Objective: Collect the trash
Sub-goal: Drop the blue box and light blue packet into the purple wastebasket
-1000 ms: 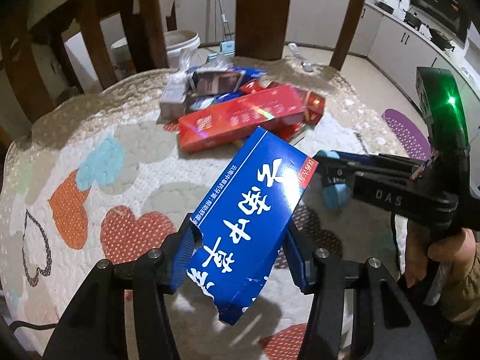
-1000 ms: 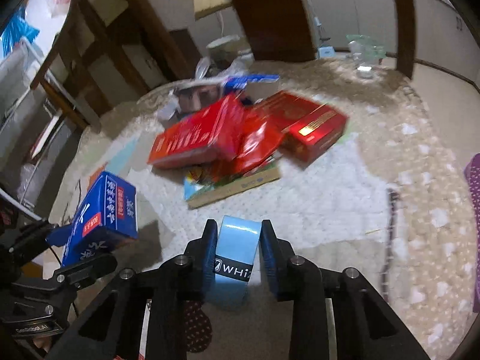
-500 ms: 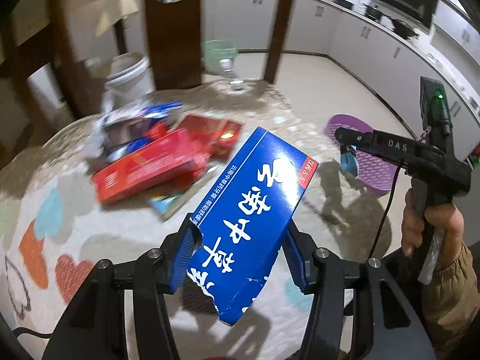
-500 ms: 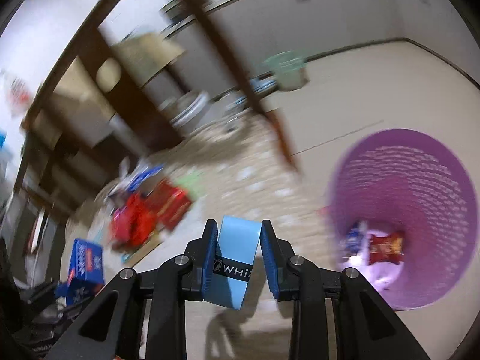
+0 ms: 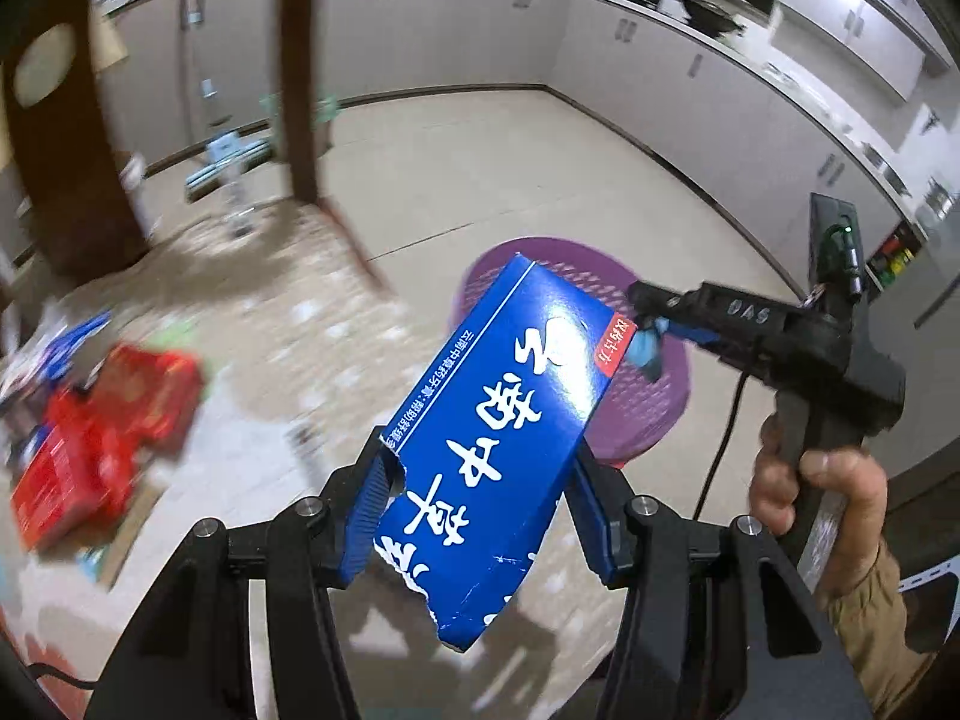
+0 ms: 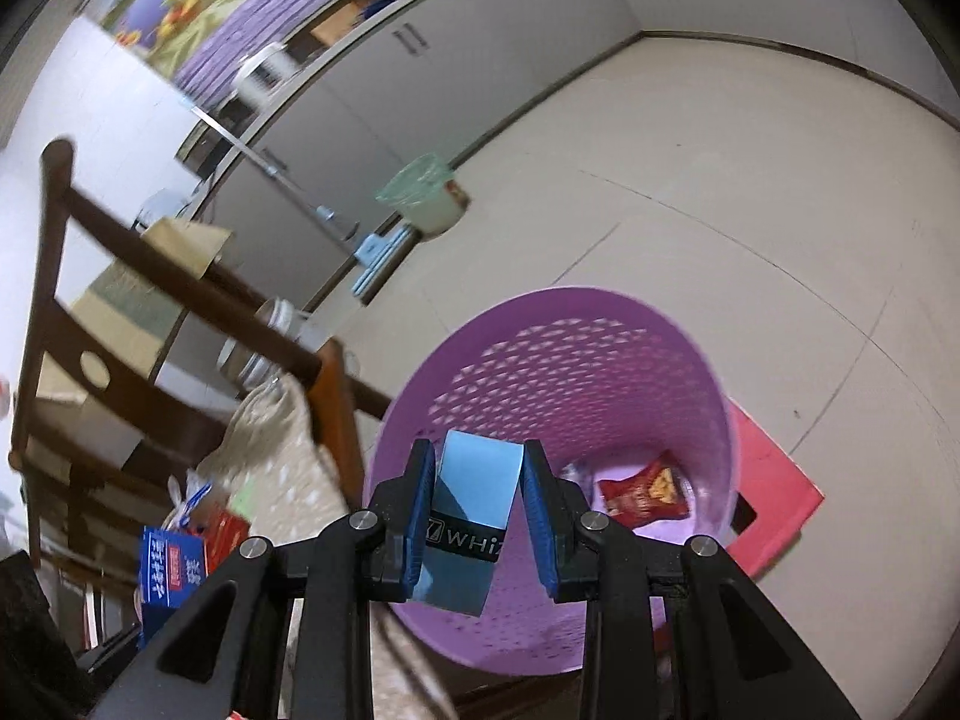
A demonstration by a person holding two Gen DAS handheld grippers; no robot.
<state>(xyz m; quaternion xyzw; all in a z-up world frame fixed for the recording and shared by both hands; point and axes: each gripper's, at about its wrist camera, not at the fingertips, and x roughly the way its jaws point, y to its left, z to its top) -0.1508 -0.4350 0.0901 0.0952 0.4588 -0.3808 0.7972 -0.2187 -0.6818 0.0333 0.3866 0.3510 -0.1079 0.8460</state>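
Observation:
My left gripper is shut on a torn blue carton with white characters, held over the table's edge. Past it, the purple mesh basket stands on the floor. My right gripper is shut on a small light-blue box with a black band, hanging over the mouth of the purple basket. A red snack bag lies at the basket's bottom. In the left wrist view the right gripper shows above the basket, held by a hand. The blue carton also shows at the lower left of the right wrist view.
Red boxes and other wrappers lie blurred on the quilted tablecloth. Dark wooden chairs ring the table. A pink-red stool stands behind the basket. A pale bin with a green liner sits by the white cabinets.
Both grippers swung right, away from the table's trash pile toward the purple basket. The right gripper, rolling, now hangs over the basket. Each still holds its box.

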